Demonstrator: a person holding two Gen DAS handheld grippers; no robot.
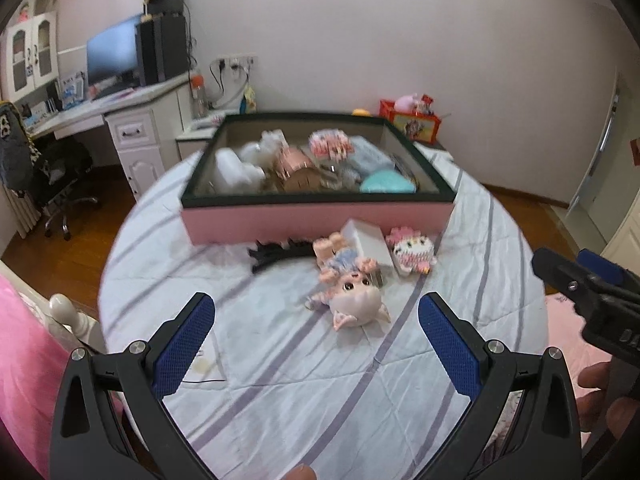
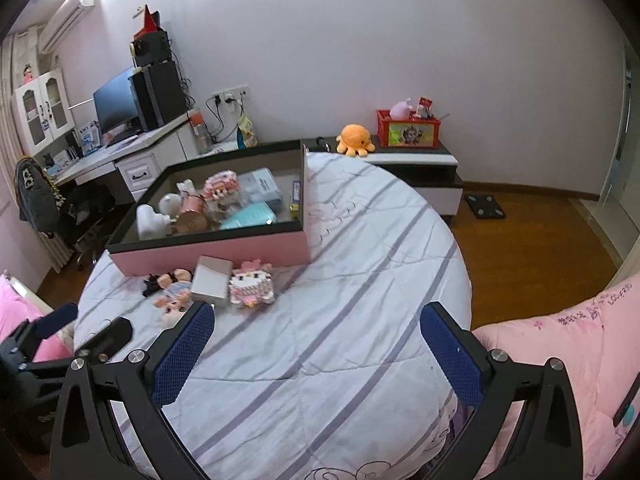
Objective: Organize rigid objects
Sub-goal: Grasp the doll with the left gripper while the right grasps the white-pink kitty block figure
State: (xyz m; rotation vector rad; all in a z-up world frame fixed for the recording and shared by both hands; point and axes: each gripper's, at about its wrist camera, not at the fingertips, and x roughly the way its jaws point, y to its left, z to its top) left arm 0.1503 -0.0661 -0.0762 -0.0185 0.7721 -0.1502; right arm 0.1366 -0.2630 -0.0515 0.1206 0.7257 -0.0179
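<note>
A pink box (image 1: 320,218) (image 2: 212,254) with a dark rim sits on the round striped bed, holding several toys. In front of it lie a pink pig doll (image 1: 352,292) (image 2: 174,298), a white card box (image 1: 370,242) (image 2: 212,280), a pink-and-white bead cat figure (image 1: 412,252) (image 2: 252,286) and a black hair claw (image 1: 276,252) (image 2: 151,283). My left gripper (image 1: 316,320) is open and empty, just short of the pig doll. My right gripper (image 2: 316,334) is open and empty over bare bedspread, right of the items; it also shows at the right edge of the left wrist view (image 1: 576,276).
A desk (image 2: 120,156) with a monitor and an office chair (image 1: 52,168) stand at the left. A low cabinet (image 2: 416,164) behind the bed bears an orange octopus plush (image 2: 354,140) and a red box (image 2: 408,128). A pink quilt (image 2: 560,344) lies right.
</note>
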